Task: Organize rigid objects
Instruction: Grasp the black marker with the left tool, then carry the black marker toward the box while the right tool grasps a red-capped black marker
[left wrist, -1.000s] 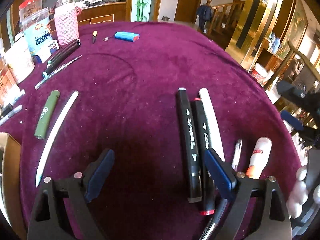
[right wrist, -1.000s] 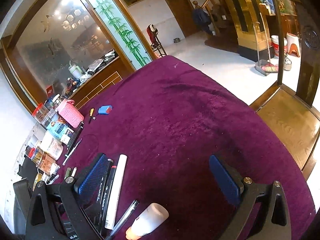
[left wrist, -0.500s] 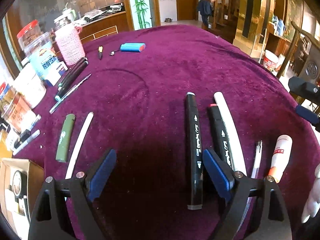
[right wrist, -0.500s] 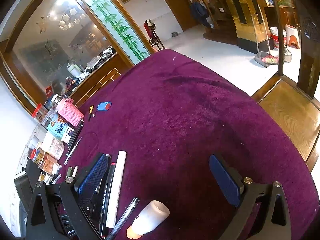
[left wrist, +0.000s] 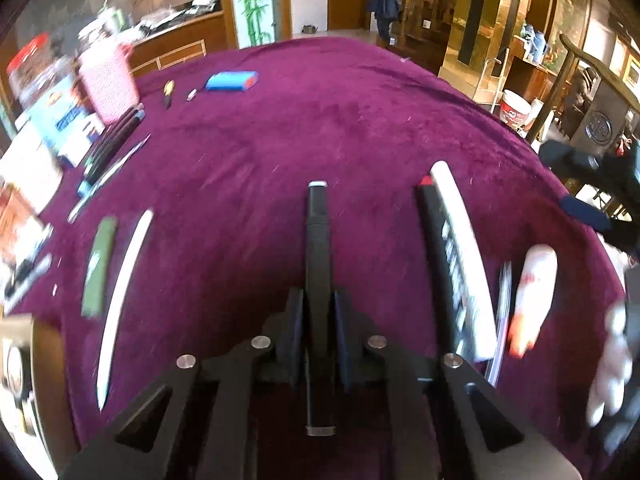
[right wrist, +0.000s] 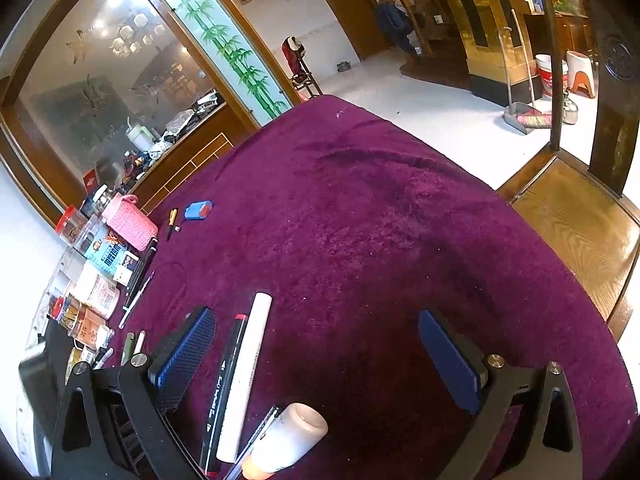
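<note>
Black marker [left wrist: 318, 240] sits clamped in left tool [left wrist: 317, 320], long axis running straight ahead along the fingers, tip away. Remaining pens: red-capped marker [left wrist: 440, 256] just right of it on counter [left wrist: 320, 120]. Right tool [right wrist: 316, 356] wide open, empty, farther off.

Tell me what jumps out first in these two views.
The left gripper sits dead centre, shut on a black marker above the purple tablecloth. Just to its right lies a row: a red-capped marker, a white tube and a small white bottle. The right gripper is open and holds nothing, beside that same row.
</note>
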`<state>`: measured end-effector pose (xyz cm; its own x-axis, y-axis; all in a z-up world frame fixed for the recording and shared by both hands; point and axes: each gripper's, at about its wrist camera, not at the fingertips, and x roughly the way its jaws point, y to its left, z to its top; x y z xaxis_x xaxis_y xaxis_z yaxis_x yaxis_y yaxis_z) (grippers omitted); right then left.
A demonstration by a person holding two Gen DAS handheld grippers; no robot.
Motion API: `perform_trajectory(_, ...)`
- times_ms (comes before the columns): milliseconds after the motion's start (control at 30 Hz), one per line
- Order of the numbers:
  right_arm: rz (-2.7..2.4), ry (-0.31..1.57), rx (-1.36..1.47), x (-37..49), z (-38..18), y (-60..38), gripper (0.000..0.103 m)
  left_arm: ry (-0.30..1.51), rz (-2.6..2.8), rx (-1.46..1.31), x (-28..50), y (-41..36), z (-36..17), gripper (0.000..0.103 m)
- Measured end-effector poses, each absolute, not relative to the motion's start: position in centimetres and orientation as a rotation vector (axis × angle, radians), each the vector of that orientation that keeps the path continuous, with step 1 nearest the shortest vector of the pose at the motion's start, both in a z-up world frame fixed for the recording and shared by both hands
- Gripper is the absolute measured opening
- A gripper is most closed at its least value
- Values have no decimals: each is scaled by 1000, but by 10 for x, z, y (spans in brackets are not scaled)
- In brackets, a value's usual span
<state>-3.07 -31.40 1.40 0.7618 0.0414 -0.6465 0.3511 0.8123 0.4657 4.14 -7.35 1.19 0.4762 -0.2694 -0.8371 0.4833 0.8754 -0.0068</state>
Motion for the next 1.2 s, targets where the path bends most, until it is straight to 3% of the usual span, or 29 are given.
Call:
perform_trajectory(133, -177, 700, 615, -30, 13, -314, 102, 1016, -444, 196, 19, -42, 15, 14)
perform_trajectory(200, -176, 699, 616, -30, 13, -313, 102, 1021, -446, 183, 16, -40, 14, 20)
perform_trajectory(300, -182, 703, 607, -30, 12, -314, 102, 1012, -451, 183, 23, -52, 13, 48)
perform_trajectory(333, -186, 706, 604, -30, 11, -314, 102, 1008, -460, 188, 26, -59, 11, 65)
perform_trajectory(367, -191, 709, 601, -30, 11, -315, 102, 1002, -461, 199, 26, -66, 9, 75)
perform_trajectory(433, -204, 723, 599, -28, 8, -317, 102, 984, -440, 230, 22, -73, 7, 76)
perform_trajectory(500, -212, 733, 604, -27, 6, -319, 102, 956, -449, 234, 15, -69, 9, 60)
perform_trajectory(533, -218, 735, 606, -27, 5, -321, 102, 947, -439, 241, 13, -65, 11, 33)
perform_trajectory(567, -222, 735, 608, -27, 5, -322, 102, 947, -429, 240, 11, -58, 13, 15)
perform_trajectory(800, -234, 738, 594, -25, 3, -323, 102, 939, -431, 43, -14, 10, 42, 14)
perform_trajectory(1033, -148, 701, 607, -29, 7, -315, 102, 818, -461, -196, -74, 83, 83, 14)
perform_trajectory(1200, -89, 688, 623, -32, 20, -303, 102, 773, -405, -182, -83, 104, 87, 14)
